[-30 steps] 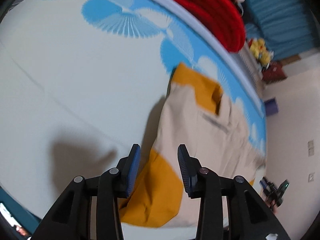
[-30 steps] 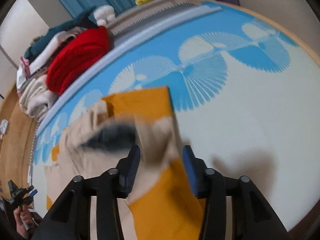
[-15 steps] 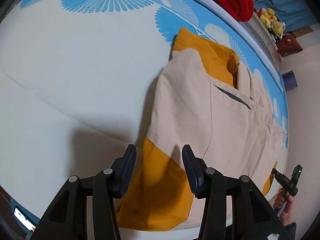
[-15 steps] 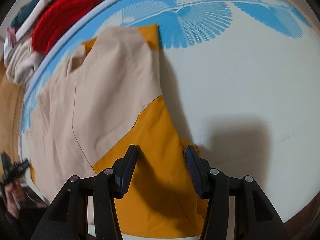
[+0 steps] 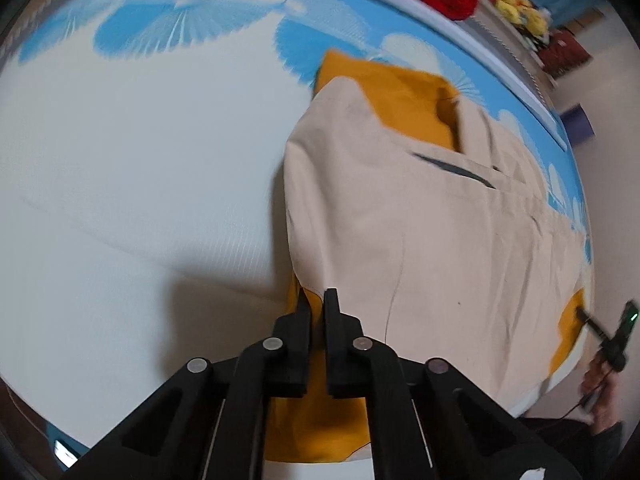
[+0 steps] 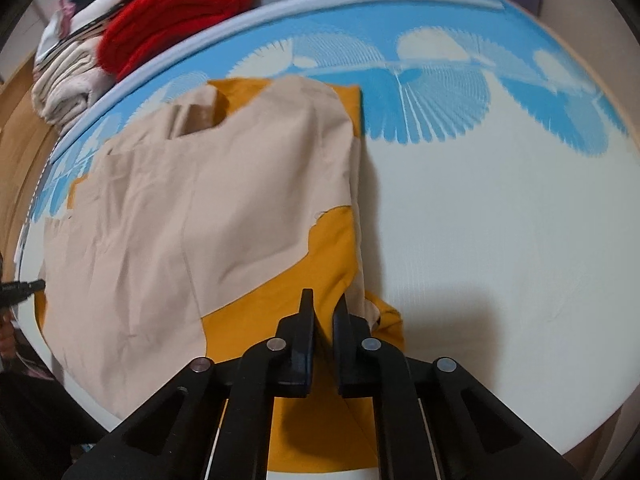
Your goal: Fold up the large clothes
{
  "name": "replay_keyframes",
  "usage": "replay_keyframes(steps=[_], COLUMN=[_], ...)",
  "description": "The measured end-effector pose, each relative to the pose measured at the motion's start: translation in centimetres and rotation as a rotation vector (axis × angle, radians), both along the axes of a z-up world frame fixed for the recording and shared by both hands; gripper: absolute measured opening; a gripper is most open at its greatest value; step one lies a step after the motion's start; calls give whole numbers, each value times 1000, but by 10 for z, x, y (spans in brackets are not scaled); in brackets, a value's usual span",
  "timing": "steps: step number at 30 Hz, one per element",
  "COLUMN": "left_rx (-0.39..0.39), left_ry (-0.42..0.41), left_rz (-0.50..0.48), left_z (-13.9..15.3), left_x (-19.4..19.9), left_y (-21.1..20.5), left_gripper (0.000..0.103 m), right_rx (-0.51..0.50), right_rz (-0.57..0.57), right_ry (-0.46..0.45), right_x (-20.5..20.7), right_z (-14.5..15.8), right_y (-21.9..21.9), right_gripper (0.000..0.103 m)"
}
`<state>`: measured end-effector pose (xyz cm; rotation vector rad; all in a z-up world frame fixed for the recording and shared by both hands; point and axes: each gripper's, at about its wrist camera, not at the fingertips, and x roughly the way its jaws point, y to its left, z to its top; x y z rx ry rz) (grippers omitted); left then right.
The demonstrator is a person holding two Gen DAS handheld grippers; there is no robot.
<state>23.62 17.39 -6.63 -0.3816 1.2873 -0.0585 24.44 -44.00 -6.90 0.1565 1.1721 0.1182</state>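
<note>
**Both grippers pinched onto the garment's near edge**

Spread across a white bed cover (image 5: 120, 200) with blue fan prints: a large beige-and-mustard garment (image 5: 420, 220), partly folded, mustard panels showing at the far end and at the near corners. Lying flat for the most part, lightly creased, with a dark slit near the collar end.

Left gripper (image 5: 316, 300): jaws just closed, pads pressed together on the near edge where beige meets mustard, fabric pinched between them. Pointed steeply down at the cloth.

Right gripper (image 6: 324, 304): jaws likewise just closed, clamped on a ridge of mustard fabric at the garment's opposite near corner (a small bunched fold just beside the right pad).

Seen from the left wrist at far right: the other gripper's black body in a hand (image 5: 600, 384), at the bed's edge.

Beyond the bed, a pile of folded things, a red knit (image 6: 172, 12) on top, pale folded cloth (image 6: 64, 84) next to it. Yellow plush toys (image 5: 520, 12) farther along.
</note>
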Motion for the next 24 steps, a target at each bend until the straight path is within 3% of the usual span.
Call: replay_keyframes(steps=[7, 19, 22, 24], left_rx=[44, 190, 200, 185], left_ry=[-229, -446, -390, -274], left_rz=[60, 110, 107, 91], left_z=[46, 71, 54, 27], left_x=[0, 47, 68, 86], left_y=[5, -4, -4, -5], left_gripper=[1, 2, 4, 8], right_rx=[71, -121, -138, -158], right_rz=[-96, -181, -210, -226], right_ry=[-245, -506, -433, -350], right_x=[-3, 41, 66, 82], right_z=[54, 81, 62, 43], right_y=[-10, 38, 42, 41], right_gripper=[5, 5, 5, 5])
